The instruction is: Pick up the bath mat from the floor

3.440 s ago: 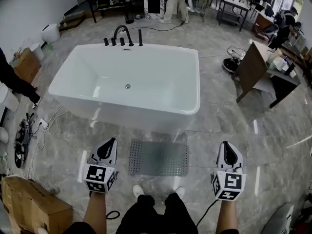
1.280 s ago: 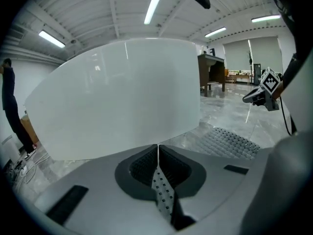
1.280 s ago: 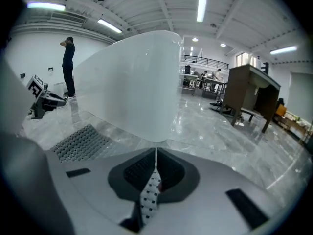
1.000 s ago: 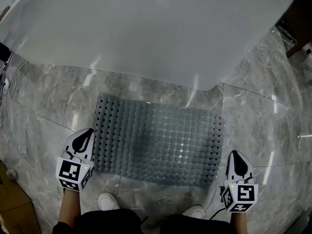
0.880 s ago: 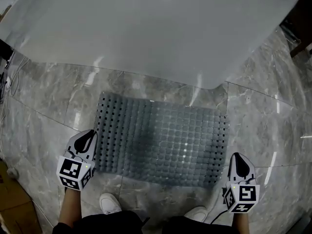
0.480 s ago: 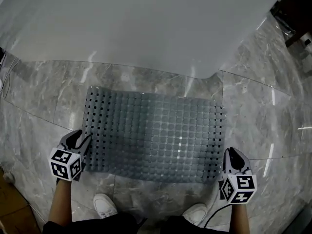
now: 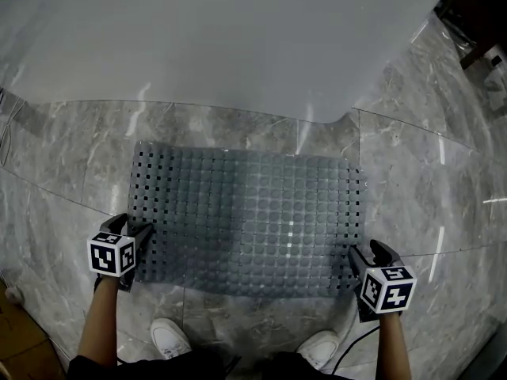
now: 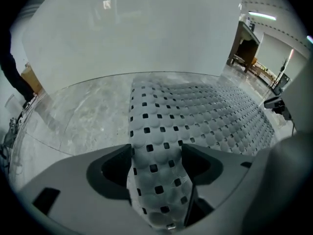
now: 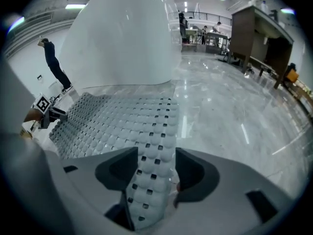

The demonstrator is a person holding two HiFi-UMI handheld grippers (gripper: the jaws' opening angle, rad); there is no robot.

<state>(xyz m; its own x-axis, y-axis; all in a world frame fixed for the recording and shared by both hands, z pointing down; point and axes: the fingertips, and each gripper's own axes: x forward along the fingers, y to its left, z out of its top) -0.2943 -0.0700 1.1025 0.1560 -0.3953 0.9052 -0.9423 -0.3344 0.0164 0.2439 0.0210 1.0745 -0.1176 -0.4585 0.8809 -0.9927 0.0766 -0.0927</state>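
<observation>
A grey bath mat (image 7: 245, 220) with bumps and square holes lies flat on the marble floor in front of the white bathtub (image 7: 238, 38). My left gripper (image 7: 133, 229) is down at the mat's near left corner, my right gripper (image 7: 366, 252) at its near right corner. In the left gripper view the jaws (image 8: 156, 160) stand apart with the mat's edge strip (image 8: 195, 111) between them. The right gripper (image 9: 155, 168) likewise straddles the mat's edge (image 9: 112, 121). Both pairs of jaws have just been opening; neither presses on the mat.
The tub wall (image 8: 132, 33) rises just beyond the mat's far edge. The person's white shoes (image 7: 170, 335) stand just behind the mat. A dark desk (image 9: 254, 28) stands to the right, and a person (image 9: 54, 65) stands far off on the left.
Both grippers have sunk to the floor and reached the mat's near corners. Their jaws, shut a second ago, now stand apart around the mat's edge. The head camera has come closer to the mat.
</observation>
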